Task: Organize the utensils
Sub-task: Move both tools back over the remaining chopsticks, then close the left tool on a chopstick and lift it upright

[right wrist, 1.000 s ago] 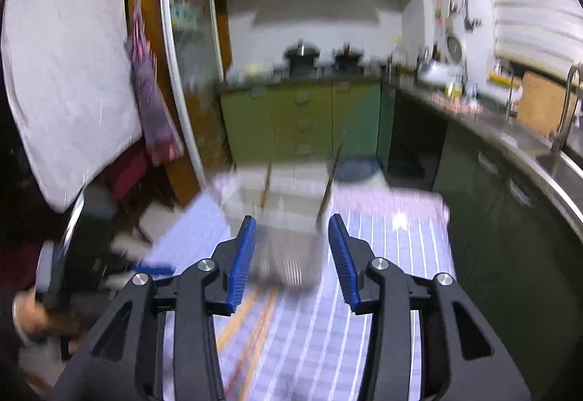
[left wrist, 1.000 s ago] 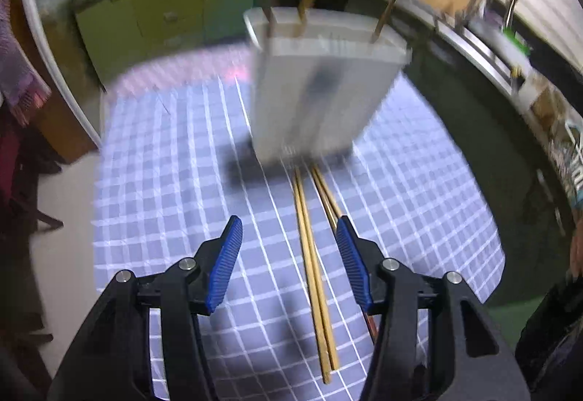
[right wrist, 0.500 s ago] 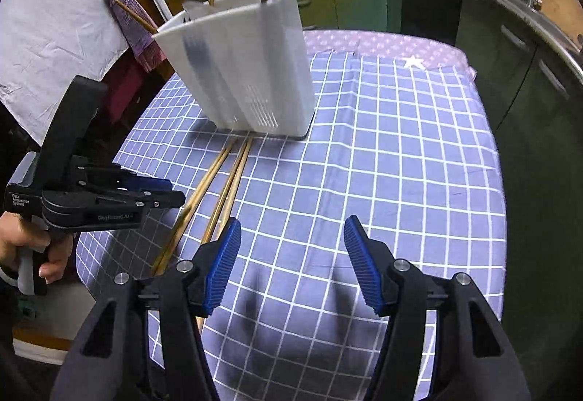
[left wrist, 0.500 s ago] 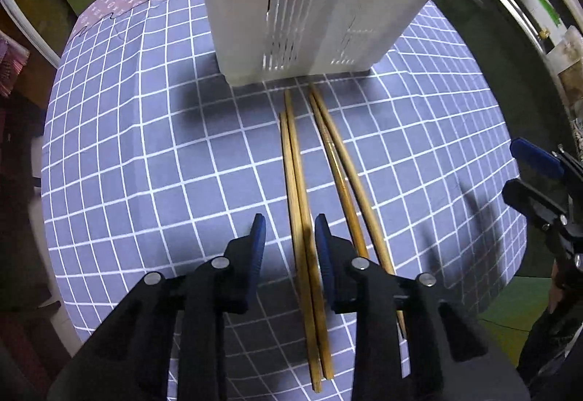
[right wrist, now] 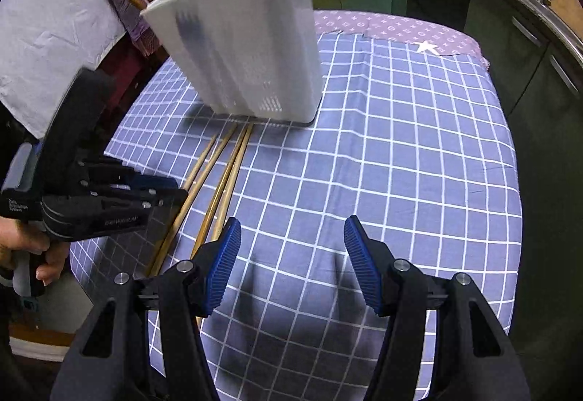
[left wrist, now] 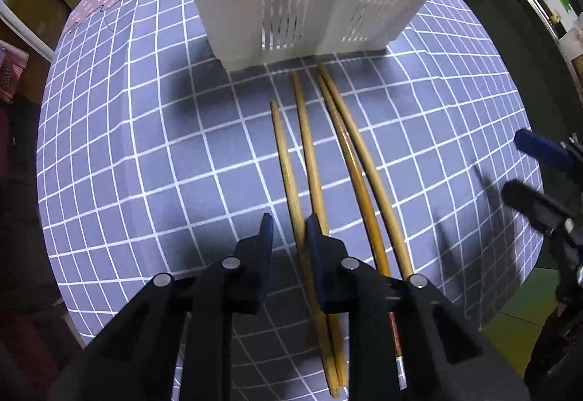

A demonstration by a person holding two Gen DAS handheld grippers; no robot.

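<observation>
— Checked cloth covers the counter [right wrist: 419, 153]; how far along?

— Early. Some utensils stand in the white holder [right wrist: 251, 47], but four chopsticks [left wrist: 313, 160] lie before it.

— The grippers?

— Left gripper [left wrist: 288, 230]: narrow, closing around the leftmost chopstick. Right gripper [right wrist: 291, 266]: fingers wide, empty, over bare cloth.

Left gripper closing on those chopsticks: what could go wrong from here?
1. The left gripper is closing on the leftmost chopstick, whose neighbour lies touching it lower down; it may drag or pinch both.
2. The grip sits toward one end, so the stick may droop when lifted.
3. The white holder stands close; tips could knock it.
</observation>
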